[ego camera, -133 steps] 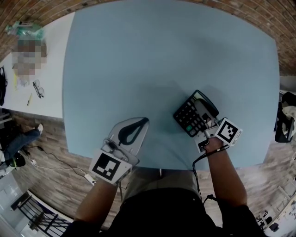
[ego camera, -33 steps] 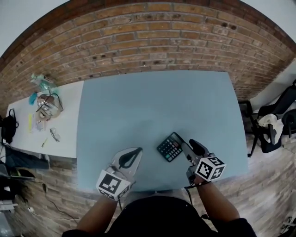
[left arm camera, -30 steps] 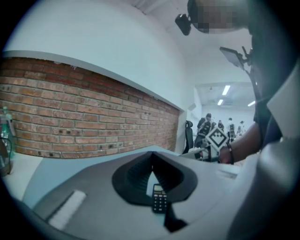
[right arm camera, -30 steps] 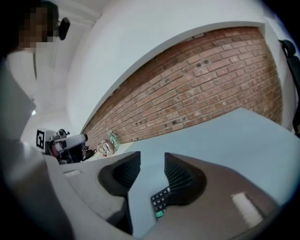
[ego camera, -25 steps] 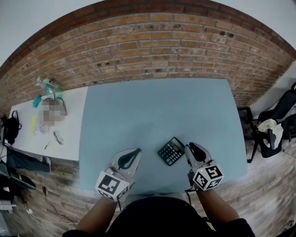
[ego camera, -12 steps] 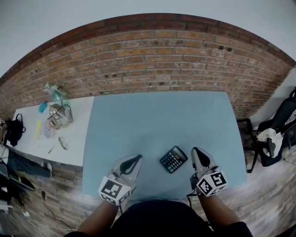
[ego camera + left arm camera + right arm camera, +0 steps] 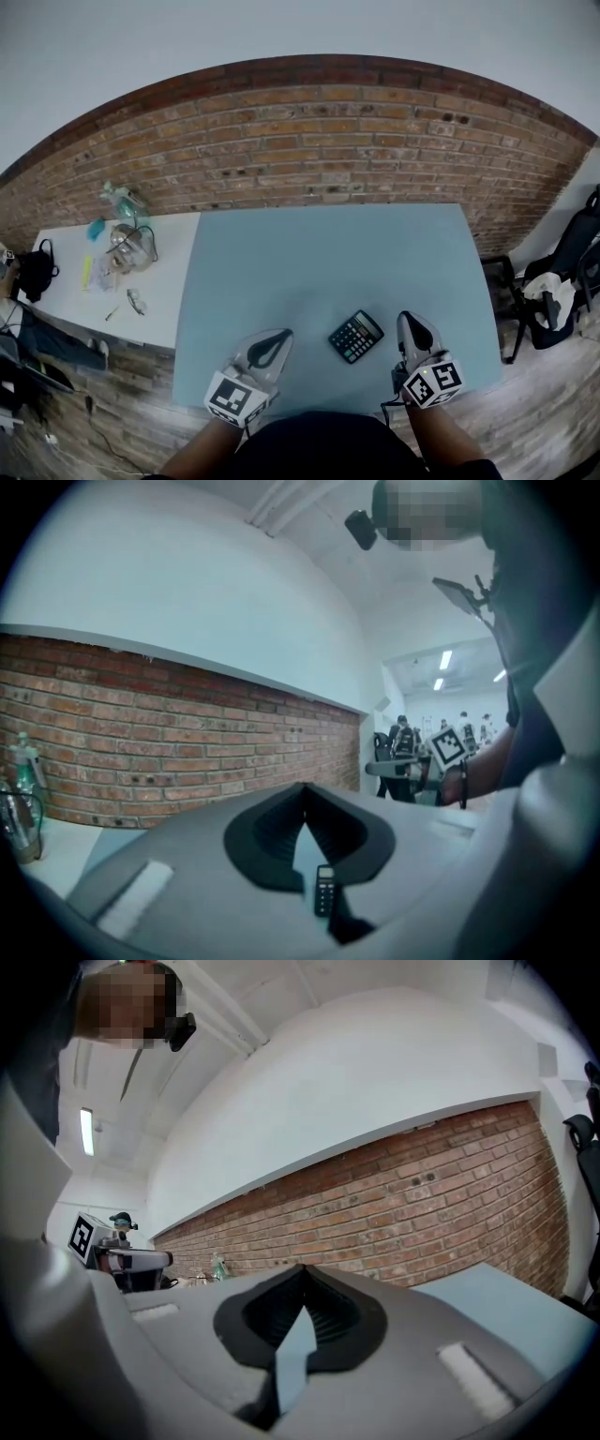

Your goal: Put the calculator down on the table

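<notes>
The black calculator [image 7: 356, 337] lies flat on the blue table [image 7: 319, 253], near its front edge, with no gripper touching it. My right gripper [image 7: 406, 319] hovers just to the right of it, shut and empty; in the right gripper view its tips [image 7: 302, 1267] meet with only table behind them. To the calculator's left, my left gripper [image 7: 282, 335] is also shut with nothing in it. In the left gripper view [image 7: 302, 787] the calculator [image 7: 324, 891] shows small through the hollow behind the closed tips.
A brick wall [image 7: 309, 131] runs behind the table. A white side table [image 7: 141, 281] at the left carries a bottle [image 7: 120, 200] and small clutter. A dark chair with a bag [image 7: 562, 281] stands at the right. People stand far off in the left gripper view.
The right gripper, earlier shut on the calculator, has let it go, drawn off to the right and closed. The calculator now rests on the table. The head view has tilted up, showing more wall.
</notes>
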A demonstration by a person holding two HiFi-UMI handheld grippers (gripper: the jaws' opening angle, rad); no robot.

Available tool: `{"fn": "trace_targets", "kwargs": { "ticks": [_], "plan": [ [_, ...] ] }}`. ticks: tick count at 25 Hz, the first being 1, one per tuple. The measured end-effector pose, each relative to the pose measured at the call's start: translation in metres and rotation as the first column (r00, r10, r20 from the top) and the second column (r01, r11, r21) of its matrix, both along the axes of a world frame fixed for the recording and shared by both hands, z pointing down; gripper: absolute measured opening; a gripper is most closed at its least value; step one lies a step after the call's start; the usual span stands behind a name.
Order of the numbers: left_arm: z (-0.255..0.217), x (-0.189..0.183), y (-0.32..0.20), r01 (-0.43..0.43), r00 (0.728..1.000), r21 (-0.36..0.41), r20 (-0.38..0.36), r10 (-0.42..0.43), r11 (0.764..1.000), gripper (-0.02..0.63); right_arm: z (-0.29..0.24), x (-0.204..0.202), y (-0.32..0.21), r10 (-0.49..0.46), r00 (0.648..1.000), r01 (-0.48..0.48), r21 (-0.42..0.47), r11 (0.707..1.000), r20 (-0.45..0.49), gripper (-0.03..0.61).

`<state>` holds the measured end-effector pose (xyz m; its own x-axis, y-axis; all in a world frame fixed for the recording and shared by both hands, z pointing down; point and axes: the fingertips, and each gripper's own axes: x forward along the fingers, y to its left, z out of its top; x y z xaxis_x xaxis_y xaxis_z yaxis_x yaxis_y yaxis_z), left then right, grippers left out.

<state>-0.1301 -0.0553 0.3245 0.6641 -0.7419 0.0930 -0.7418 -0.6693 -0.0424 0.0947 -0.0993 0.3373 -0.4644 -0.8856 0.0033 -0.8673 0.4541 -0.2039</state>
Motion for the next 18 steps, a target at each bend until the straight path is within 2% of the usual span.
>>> {"fn": "trace_targets", "kwargs": {
  "ticks": [6, 12, 15, 18],
  "plan": [
    [-0.002, -0.008, 0.006, 0.02, 0.999, -0.023, -0.025, -0.02, 1.0, 0.003, 0.004, -0.012, 0.0, -0.02, 1.0, 0.02, 0.001, 1.0, -0.009, 0.002],
    [0.007, -0.017, 0.008, 0.008, 1.0, -0.027, -0.008, -0.008, 1.0, 0.003, 0.005, -0.019, 0.001, -0.015, 1.0, 0.015, 0.01, 1.0, -0.015, 0.002],
    [-0.008, -0.036, 0.008, 0.083, 0.995, -0.011, -0.062, -0.083, 0.997, 0.003, 0.007, -0.04, -0.01, -0.054, 0.998, 0.054, 0.02, 0.998, -0.01, 0.002],
    [-0.014, -0.06, 0.01, 0.166, 0.986, 0.066, -0.036, -0.164, 0.984, 0.003, 0.005, -0.06, -0.024, -0.128, 0.992, 0.129, 0.039, 0.991, -0.019, 0.002]
  ]
}}
